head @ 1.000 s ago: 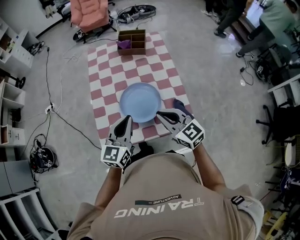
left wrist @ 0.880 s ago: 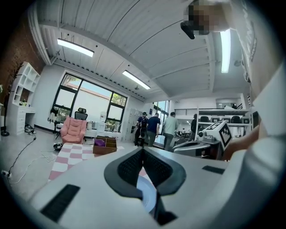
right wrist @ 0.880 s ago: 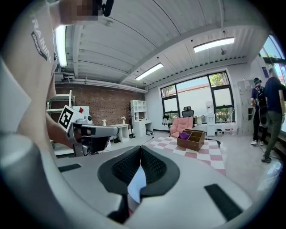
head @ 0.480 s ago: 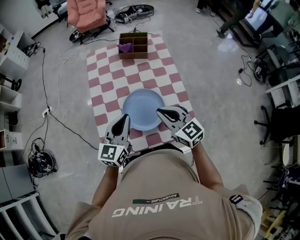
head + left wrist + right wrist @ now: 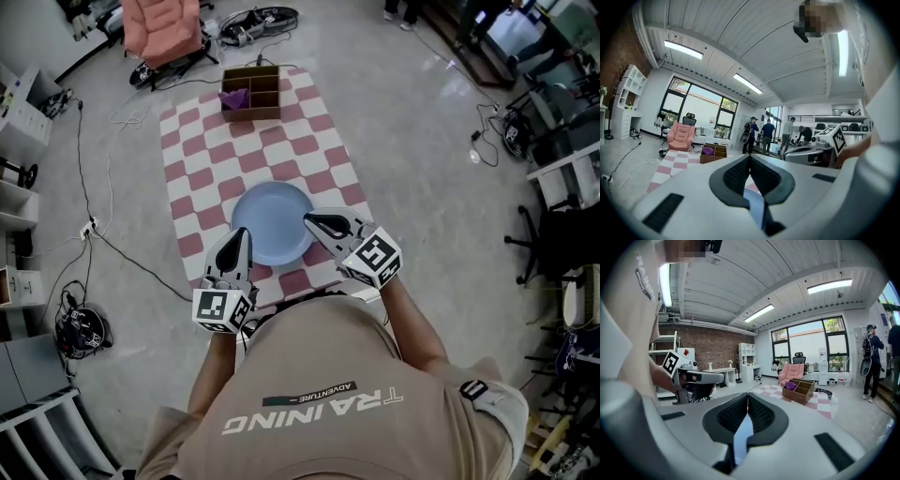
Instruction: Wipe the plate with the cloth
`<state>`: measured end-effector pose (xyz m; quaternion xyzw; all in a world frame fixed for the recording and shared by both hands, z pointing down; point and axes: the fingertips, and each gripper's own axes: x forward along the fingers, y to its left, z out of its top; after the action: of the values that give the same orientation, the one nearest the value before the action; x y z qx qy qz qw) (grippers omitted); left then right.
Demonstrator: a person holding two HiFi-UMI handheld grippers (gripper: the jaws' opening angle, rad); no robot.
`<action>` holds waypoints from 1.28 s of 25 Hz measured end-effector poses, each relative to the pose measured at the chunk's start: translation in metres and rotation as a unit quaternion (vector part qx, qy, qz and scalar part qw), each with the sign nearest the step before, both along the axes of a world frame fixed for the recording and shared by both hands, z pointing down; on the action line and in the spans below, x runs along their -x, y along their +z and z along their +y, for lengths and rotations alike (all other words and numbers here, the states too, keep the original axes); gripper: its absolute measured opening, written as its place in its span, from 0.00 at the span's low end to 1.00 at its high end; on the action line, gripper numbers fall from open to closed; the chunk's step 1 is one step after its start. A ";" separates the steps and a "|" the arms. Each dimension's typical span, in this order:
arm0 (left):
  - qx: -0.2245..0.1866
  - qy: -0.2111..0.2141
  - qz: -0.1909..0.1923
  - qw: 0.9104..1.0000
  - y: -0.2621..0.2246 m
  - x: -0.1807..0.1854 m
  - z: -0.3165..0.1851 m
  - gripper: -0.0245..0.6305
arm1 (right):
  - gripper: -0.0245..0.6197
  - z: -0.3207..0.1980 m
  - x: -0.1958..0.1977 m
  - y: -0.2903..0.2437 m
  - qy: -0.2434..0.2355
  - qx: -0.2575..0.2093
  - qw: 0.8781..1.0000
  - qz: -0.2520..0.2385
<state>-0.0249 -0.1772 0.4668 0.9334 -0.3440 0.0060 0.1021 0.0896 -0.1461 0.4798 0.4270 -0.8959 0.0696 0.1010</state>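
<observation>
The round light-blue plate (image 5: pixel 272 222) lies flat on the near half of a red-and-white checkered mat (image 5: pixel 202 150) spread on the grey floor (image 5: pixel 422 169). The left gripper (image 5: pixel 243 233) comes in at its near-left rim and the right gripper (image 5: pixel 308 219) at its right rim. Both have their jaws pressed together with nothing between them, so neither carries a cloth. The only cloth-like thing in view is a purple piece (image 5: pixel 234 97) in a compartment of the brown wooden divided box (image 5: pixel 253 114) at the mat's far end, well apart from the plate. The likely trouble is that bare jaw tips would scrape or nudge the plate, and with nothing steadying it, it could skate toward the mat's near edge. Open checkered ground runs between plate and box, bare floor lies to the right, and a black cable (image 5: pixel 122 246) trails on the left.
</observation>
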 end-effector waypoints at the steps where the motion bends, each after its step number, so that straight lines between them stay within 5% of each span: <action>1: 0.001 -0.001 0.001 1.000 0.001 -0.002 0.000 0.06 | 0.06 0.001 -0.002 0.003 0.001 0.003 1.000 0.000; 13: 0.012 0.009 -0.006 1.000 0.010 -0.013 0.009 0.06 | 0.06 0.023 -0.084 0.054 0.102 0.048 0.993 0.034; 17: 0.014 0.027 -0.014 0.999 0.013 -0.022 0.011 0.06 | 0.06 0.045 -0.125 0.100 0.157 0.089 0.981 0.077; 21: 0.010 0.043 -0.016 0.999 0.010 -0.030 0.016 0.06 | 0.06 0.065 -0.160 0.124 0.215 0.119 0.967 0.062; 32: 0.003 0.043 -0.014 0.999 0.006 -0.031 0.014 0.06 | 0.07 0.060 -0.157 0.125 0.205 0.121 0.969 0.059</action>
<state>0.0063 -0.1628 0.4727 0.9468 -0.3049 0.0251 0.1000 0.2465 -0.0860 0.6045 0.5899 -0.7664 0.1714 0.1877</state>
